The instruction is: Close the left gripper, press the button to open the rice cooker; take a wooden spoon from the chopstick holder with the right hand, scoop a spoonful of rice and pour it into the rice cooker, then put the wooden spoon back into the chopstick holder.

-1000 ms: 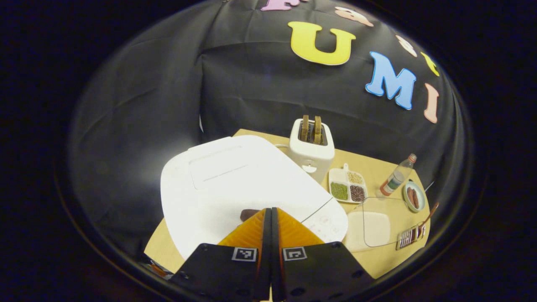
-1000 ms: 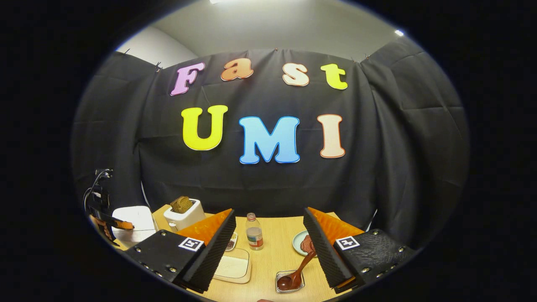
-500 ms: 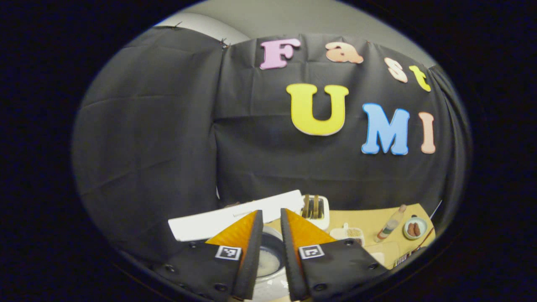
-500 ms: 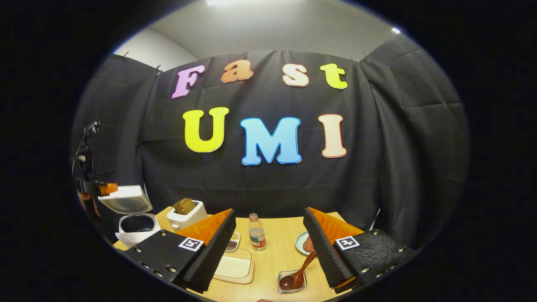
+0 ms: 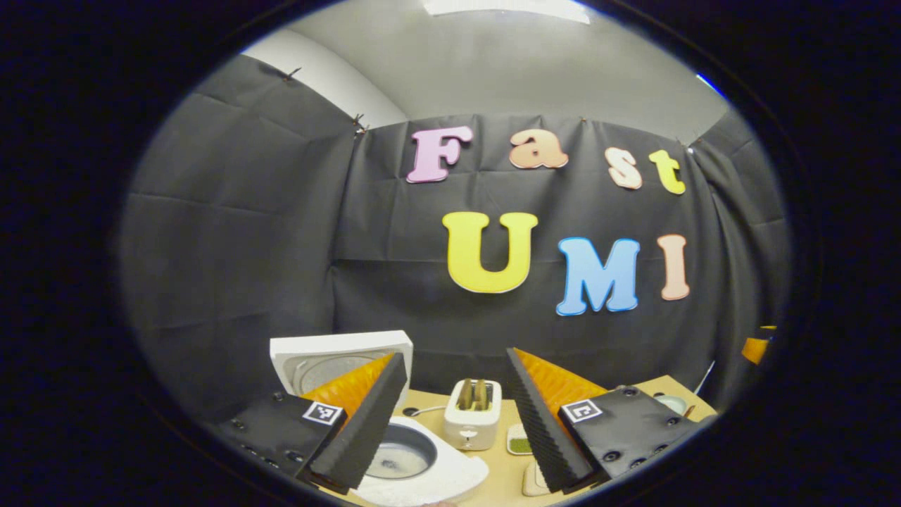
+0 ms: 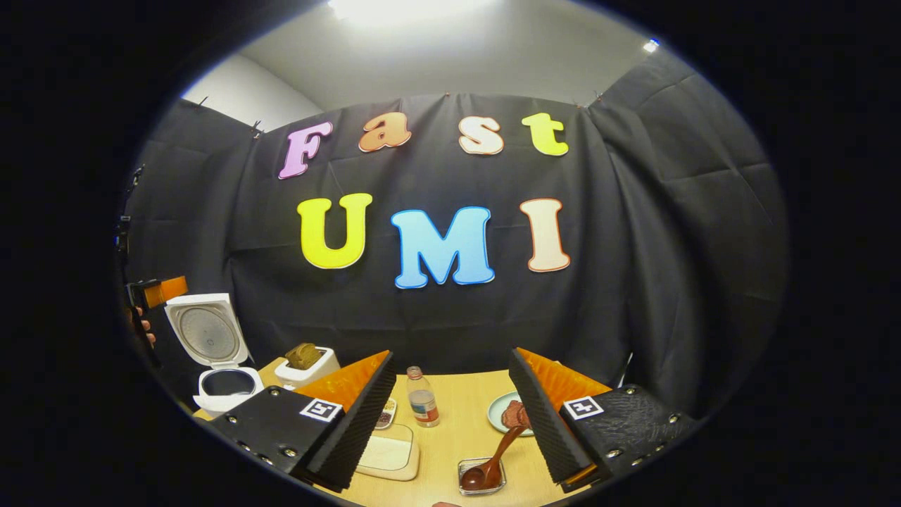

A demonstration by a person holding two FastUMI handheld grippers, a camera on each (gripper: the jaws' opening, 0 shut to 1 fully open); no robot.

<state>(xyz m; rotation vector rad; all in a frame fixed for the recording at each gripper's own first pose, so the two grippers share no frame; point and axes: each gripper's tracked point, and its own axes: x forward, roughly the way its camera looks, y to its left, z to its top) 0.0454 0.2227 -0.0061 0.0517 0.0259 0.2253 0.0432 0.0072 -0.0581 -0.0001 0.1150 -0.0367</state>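
The white rice cooker (image 5: 436,479) stands open, its lid (image 5: 338,355) raised upright and the inner pot (image 5: 402,458) exposed. My left gripper (image 5: 456,355) hovers open above and in front of it, holding nothing. In the right gripper view the cooker (image 6: 227,386) is at the far left, with the left gripper (image 6: 153,291) and a hand (image 6: 143,325) beside its lid. My right gripper (image 6: 450,359) is open and empty above the table. The wooden spoon (image 6: 494,459) leans in a small clear holder (image 6: 483,480) just below and between its fingers. A clear box of white rice (image 6: 387,454) lies left of the holder.
A white toaster (image 5: 473,421) with bread stands right of the cooker, a divided tray of grains (image 5: 519,443) next to it. In the right gripper view, a small bottle (image 6: 422,398) and a plate of sausages (image 6: 508,412) sit on the wooden table (image 6: 457,422).
The left gripper went from shut on the cooker's front to open, and rose and drew back. The cooker's lid swung from closed to upright. The right gripper barely moved.
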